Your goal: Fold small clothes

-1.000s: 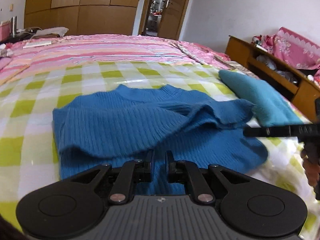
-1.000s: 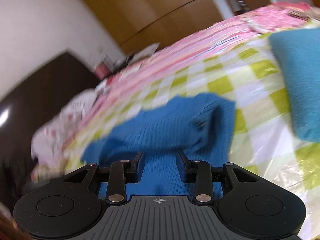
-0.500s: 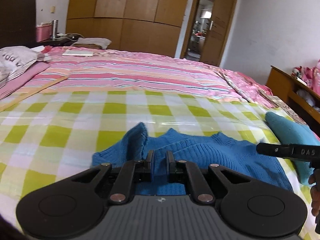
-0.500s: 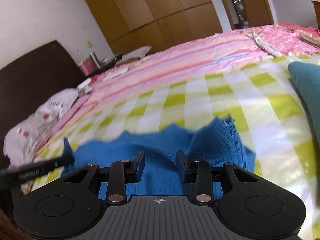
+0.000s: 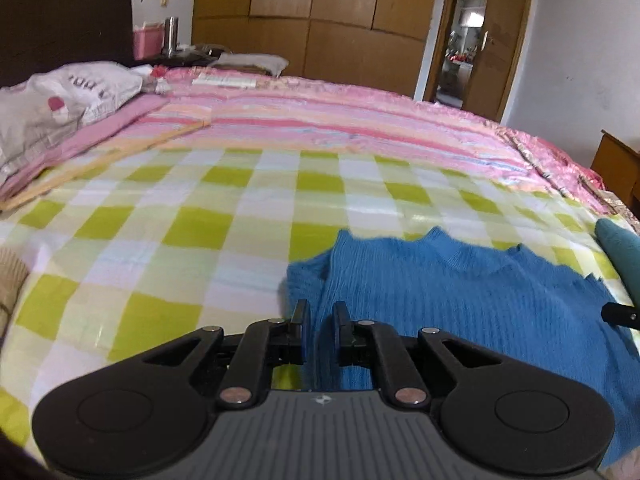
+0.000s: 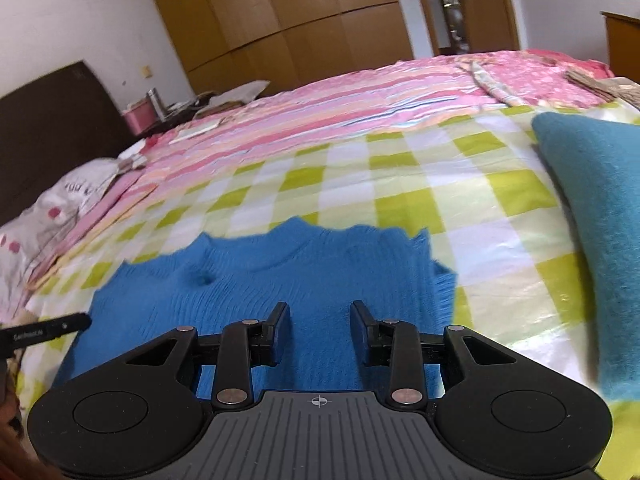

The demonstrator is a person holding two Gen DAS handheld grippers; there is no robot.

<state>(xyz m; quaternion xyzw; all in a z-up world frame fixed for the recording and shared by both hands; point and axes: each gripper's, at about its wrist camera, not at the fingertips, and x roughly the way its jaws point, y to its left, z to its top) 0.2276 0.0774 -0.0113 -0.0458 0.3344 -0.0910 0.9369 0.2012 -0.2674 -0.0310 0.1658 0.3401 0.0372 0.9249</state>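
Observation:
A small blue ribbed sweater [image 5: 460, 288] lies on the green-checked bed cover, its far edge folded over; it also shows in the right wrist view [image 6: 280, 276]. My left gripper [image 5: 321, 312] is nearly shut, with the sweater's left edge running between its fingers. My right gripper [image 6: 320, 314] is open and empty just above the sweater's near right part. The tip of the other gripper shows at the edge of each view.
A teal folded garment [image 6: 592, 208] lies to the right of the sweater. The checked cover [image 5: 180, 232] spreads left and far, then a pink striped quilt [image 5: 320, 120]. A pillow [image 5: 60, 100] and headboard stand at the left. A tan garment [image 5: 10, 280] lies at the left edge.
The raised sleeve ends have come down and the sweater now lies flat. My right gripper has opened wider. Both grippers have drawn back toward the near edge.

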